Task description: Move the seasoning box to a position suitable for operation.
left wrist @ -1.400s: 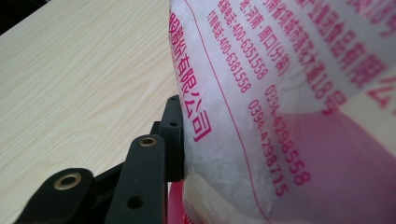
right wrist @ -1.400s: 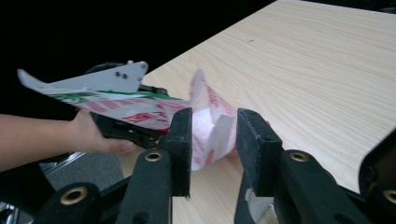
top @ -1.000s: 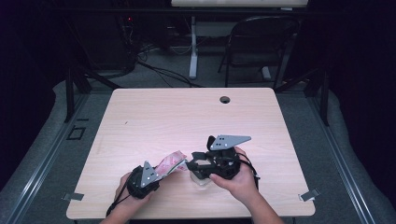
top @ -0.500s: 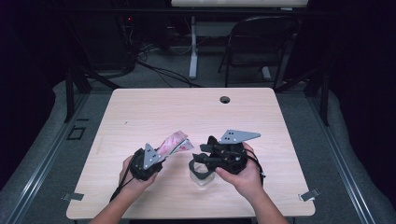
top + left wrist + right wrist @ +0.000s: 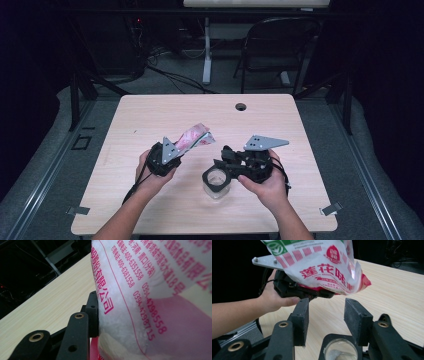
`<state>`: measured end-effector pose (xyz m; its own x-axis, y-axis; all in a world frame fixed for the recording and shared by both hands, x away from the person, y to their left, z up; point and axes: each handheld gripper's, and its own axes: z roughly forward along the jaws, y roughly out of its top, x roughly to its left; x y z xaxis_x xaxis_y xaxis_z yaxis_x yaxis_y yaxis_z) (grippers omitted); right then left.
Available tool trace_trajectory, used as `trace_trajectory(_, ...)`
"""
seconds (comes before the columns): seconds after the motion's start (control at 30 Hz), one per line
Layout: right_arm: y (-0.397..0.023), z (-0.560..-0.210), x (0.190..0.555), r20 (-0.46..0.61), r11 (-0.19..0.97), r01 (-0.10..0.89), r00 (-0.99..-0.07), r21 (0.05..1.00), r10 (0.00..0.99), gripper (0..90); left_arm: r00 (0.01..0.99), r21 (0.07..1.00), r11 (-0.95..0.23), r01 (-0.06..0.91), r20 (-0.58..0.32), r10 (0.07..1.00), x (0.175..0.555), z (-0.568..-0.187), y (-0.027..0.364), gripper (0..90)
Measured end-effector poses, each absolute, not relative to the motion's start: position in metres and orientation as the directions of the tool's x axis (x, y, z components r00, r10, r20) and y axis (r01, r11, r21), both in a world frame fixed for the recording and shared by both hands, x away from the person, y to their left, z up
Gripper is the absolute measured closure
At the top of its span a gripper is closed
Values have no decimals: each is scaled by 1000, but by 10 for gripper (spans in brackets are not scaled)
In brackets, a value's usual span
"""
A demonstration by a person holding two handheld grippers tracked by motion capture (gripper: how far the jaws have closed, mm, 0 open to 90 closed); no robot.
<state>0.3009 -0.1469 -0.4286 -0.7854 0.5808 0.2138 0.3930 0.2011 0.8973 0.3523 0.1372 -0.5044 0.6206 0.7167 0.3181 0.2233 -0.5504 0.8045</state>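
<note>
High view: pink bag (image 5: 194,137) in left hand-held gripper (image 5: 172,150).

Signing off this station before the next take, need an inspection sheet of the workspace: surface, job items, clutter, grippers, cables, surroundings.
Surface: light wood table, round grommet hole near the far edge.
Job's things: white-and-pink printed bag of white granules, held off the table; small clear jar with a black ring at its mouth, a little white powder inside.
Clutter: nothing seen.
Grippers: left gripper shut on the bag; right gripper with jaws apart and nothing between them, poised just above the jar.
Cables: a black cable trails from each gripper toward the person; loose cables on the floor behind the table.
Surroundings: dark room, chair and white stand beyond the table.
</note>
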Motion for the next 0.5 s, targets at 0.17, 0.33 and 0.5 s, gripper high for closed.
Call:
trace_trajectory(0.17,-150,-429,302,213,195,392,-780,899,589,562,613,800,-565,201,347,710,358,-500,136,657)
trace_trajectory(0.33,-150,-429,302,207,190,381,-783,905,586,582,615,788,-590,178,379,692,358,-498,135,657)
trace_trajectory(0.5,-149,-429,298,143,217,341,-776,915,615,566,626,763,-624,167,407,665,354,-497,132,657)
